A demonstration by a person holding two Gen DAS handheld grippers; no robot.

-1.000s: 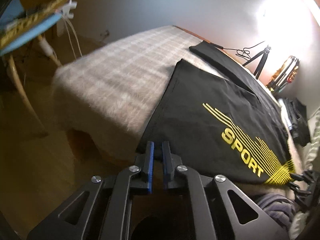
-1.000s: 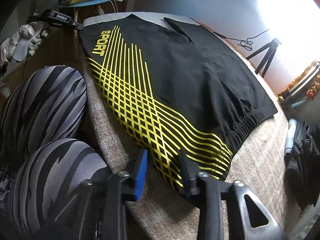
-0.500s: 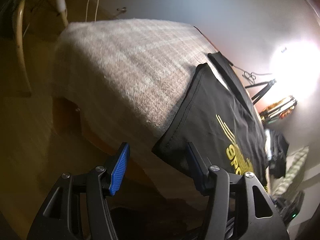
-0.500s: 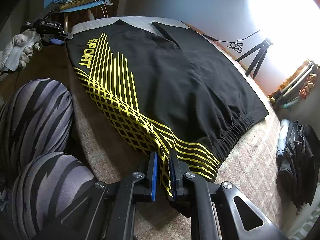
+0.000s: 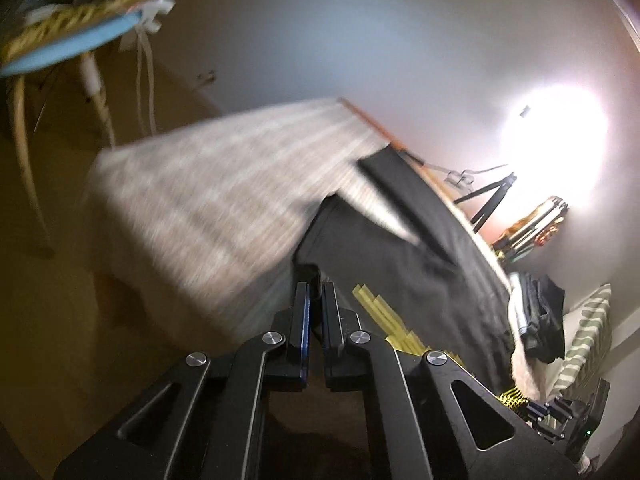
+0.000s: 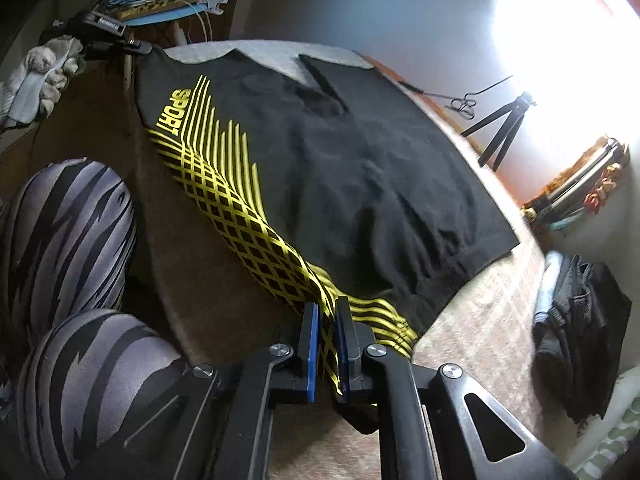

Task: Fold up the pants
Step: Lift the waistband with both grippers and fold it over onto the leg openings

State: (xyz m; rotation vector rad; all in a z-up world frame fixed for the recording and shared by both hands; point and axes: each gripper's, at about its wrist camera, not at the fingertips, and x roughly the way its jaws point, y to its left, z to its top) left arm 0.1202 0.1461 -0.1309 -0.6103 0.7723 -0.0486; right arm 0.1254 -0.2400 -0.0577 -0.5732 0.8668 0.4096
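Black shorts [image 6: 360, 152] with yellow stripes and the word SPORT lie spread on a beige blanket-covered bed [image 5: 224, 184]. My right gripper [image 6: 328, 320] is shut on the near waistband corner of the shorts and lifts it slightly off the bed. My left gripper [image 5: 316, 300] is shut on the near leg-hem corner of the shorts [image 5: 400, 256] at the bed's near edge. The left wrist view is motion blurred. The left gripper also shows at top left in the right wrist view [image 6: 120, 38], at the shorts' far leg hem.
My striped-legging knees [image 6: 68, 240] are beside the bed at left. A blue chair [image 5: 60, 40] with cables stands past the bed's end. A small tripod [image 6: 504, 128], a bright lamp [image 6: 560, 20] and a pile of dark clothes [image 6: 580, 320] sit at the right.
The left gripper opened, then shut again on the hem corner of the shorts. The right gripper closed on the waistband corner and has raised it a little.
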